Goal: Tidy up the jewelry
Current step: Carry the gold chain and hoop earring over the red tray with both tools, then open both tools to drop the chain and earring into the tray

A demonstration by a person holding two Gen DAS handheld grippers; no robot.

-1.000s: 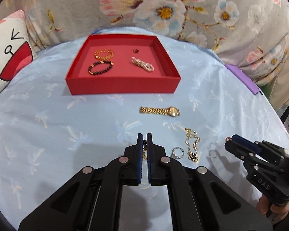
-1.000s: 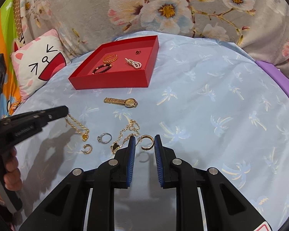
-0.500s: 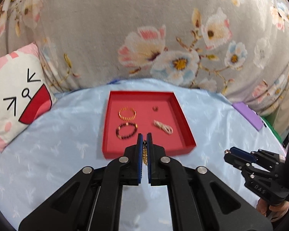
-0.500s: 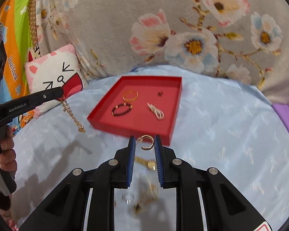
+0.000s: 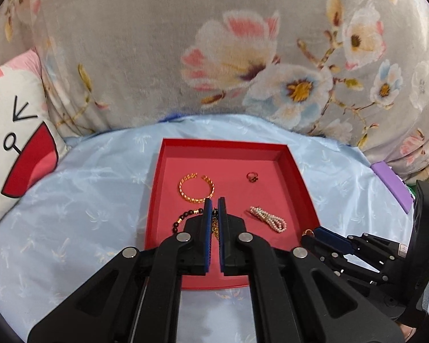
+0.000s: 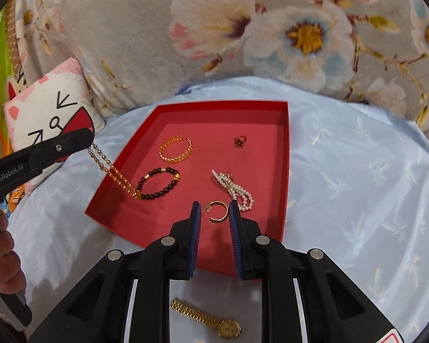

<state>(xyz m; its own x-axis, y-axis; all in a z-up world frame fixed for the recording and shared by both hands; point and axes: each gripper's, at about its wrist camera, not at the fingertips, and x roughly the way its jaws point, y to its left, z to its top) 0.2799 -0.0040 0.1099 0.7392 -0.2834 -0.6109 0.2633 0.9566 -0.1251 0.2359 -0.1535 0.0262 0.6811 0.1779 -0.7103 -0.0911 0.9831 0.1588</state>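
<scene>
Both grippers have carried their pieces from the blue cloth to above the shallow red cardboard tray. Left gripper clamps a gold chain; right gripper apparently pinches a gold hoop earring. Delivery step; next, lower and release onto bare floor.

Red tray: open top, low walls. Floor occupied by gold bangle, bead bracelet, small ring and pearl strand. Bare patches at the far edge and near right corner. Watch lies on the blue cover before the tray; the cover to the right is open.
</scene>
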